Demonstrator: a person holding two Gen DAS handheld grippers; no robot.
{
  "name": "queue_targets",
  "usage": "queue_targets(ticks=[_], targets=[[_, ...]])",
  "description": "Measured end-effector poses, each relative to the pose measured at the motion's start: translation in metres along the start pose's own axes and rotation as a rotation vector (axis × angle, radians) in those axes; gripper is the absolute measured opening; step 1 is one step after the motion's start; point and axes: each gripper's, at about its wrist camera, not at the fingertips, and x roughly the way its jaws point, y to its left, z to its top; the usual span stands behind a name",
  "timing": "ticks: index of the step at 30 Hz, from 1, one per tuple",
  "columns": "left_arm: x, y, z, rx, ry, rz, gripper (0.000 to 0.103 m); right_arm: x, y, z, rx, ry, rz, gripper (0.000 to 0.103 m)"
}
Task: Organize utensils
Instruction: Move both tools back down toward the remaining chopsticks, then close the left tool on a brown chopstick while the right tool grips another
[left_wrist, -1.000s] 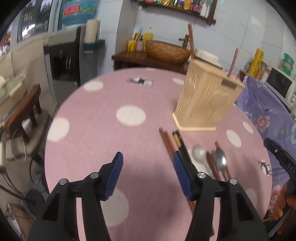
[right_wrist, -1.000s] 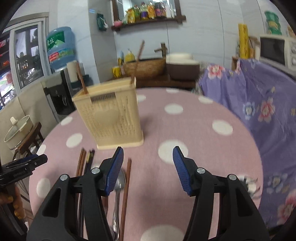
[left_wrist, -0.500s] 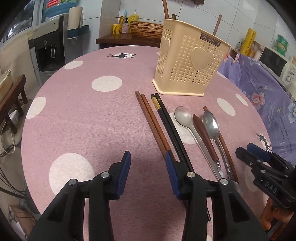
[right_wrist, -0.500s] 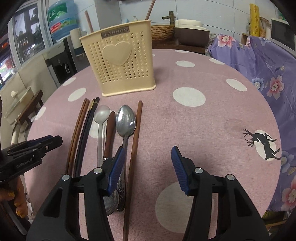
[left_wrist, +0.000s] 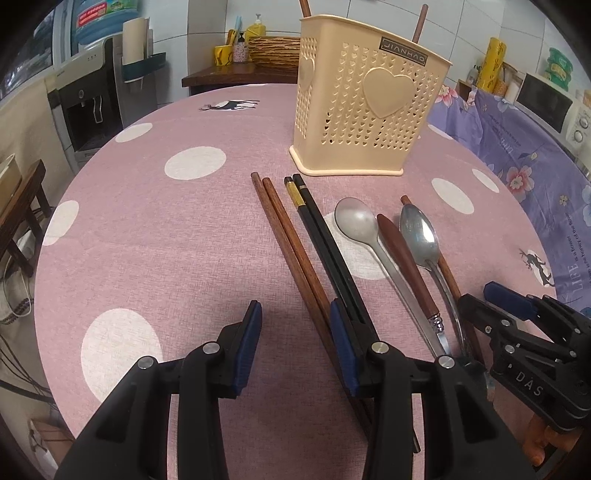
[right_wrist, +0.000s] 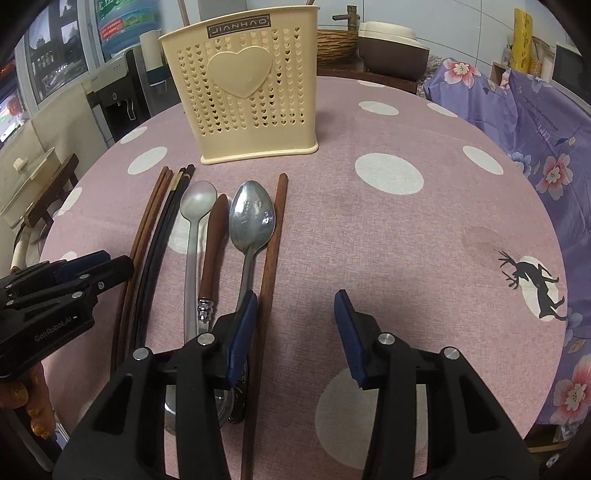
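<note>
The round tabletop (left_wrist: 155, 236) carries one cream utensil holder (left_wrist: 364, 110) with two sticks standing in it. Before it lie two brown chopsticks (left_wrist: 291, 254), two black chopsticks (left_wrist: 325, 243), two metal spoons (right_wrist: 199, 206), one wooden-handled utensil (right_wrist: 212, 243) and one single brown chopstick (right_wrist: 271, 243). The left hand-held gripper (left_wrist: 295, 349) and right hand-held gripper (right_wrist: 295, 332) have just been closing; both jaws stand apart over bare cloth, pinching nothing.

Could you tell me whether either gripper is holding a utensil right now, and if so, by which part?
Nothing is held. The left gripper and right gripper both hover open over the tablecloth, jaws just closing. The single brown chopstick lies between the right gripper's fingers, ungripped.
</note>
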Motion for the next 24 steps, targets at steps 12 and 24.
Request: queue_targets(ticks=[12,24], targets=[[0.003,-0.003,0.004,0.011,0.005,0.044,0.038,0.002,0.008,0.001,-0.02,-0.002,-0.051,0.044],[-0.005,0.038,0.003,-0.083,0.013,0.039,0.038,-0.004,-0.028,0.005,0.064,-0.005,-0.041,0.041]])
